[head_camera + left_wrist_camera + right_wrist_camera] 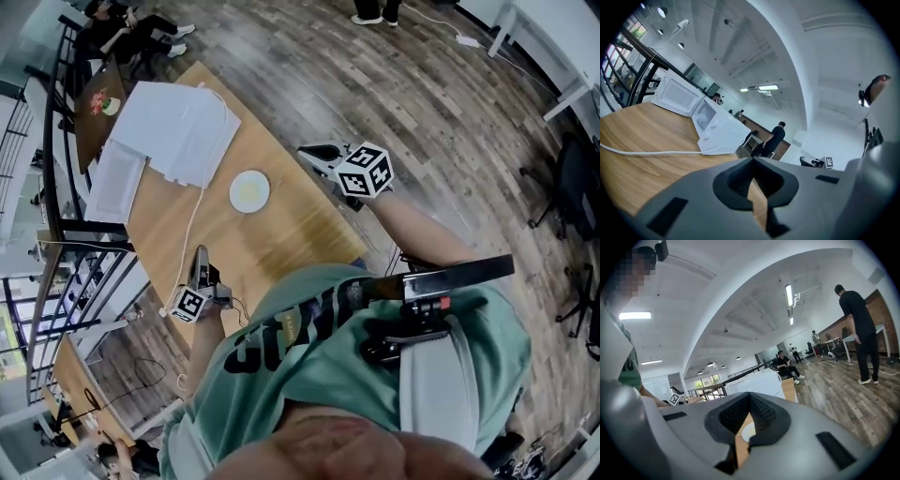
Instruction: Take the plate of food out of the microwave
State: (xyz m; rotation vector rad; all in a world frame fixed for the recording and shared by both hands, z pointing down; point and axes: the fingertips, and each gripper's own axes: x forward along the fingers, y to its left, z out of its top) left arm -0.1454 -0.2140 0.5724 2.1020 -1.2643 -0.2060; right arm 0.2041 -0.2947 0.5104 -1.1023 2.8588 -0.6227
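A white plate of yellowish food (249, 190) sits on the wooden table (291, 234), out in front of the white microwave (178, 131). My right gripper (309, 151) hovers at the table's right edge, to the right of the plate, its jaws closed with nothing between them. Through the notch in those jaws a bit of the plate (748, 431) shows. My left gripper (200, 254) is low over the table's near left part, also shut and empty. From the left gripper (751, 162) the microwave (677, 96) stands far across the table.
A white cable (192, 230) runs across the table from the microwave toward my left gripper. A second white slab (117, 180) lies beside the microwave. Black railings (56, 141) border the table's left side. A person in black (859, 324) stands on the wooden floor at the right.
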